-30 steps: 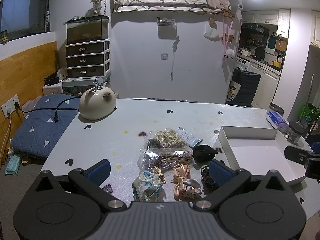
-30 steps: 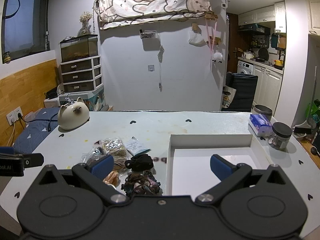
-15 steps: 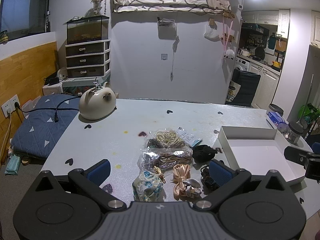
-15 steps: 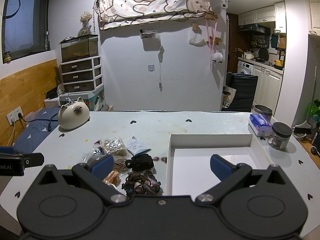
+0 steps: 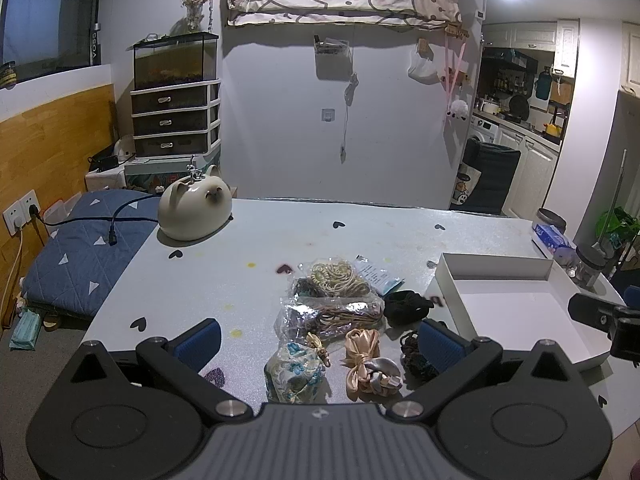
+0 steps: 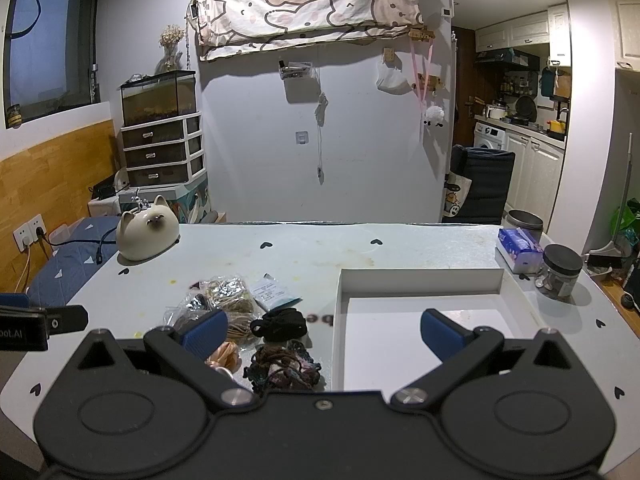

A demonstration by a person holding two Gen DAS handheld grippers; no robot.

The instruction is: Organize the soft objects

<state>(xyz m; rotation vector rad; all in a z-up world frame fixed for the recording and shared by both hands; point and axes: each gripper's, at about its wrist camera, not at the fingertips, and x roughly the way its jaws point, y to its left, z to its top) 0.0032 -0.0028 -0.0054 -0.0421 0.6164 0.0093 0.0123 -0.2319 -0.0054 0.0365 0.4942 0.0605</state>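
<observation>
Table [image 6: 320, 256]; box [image 6: 420, 278] lettering (perhaps "be") half-hidden.

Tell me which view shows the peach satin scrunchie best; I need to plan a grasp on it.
The left wrist view: the peach satin scrunchie lies in full sight between the open left gripper's fingers. In the right wrist view, only a sliver peeks from behind the right gripper's finger.

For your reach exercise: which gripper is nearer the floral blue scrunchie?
Left. The left gripper hangs open directly over the floral blue scrunchie. The right gripper hangs open further right, straddling the white tray's left wall.
</observation>
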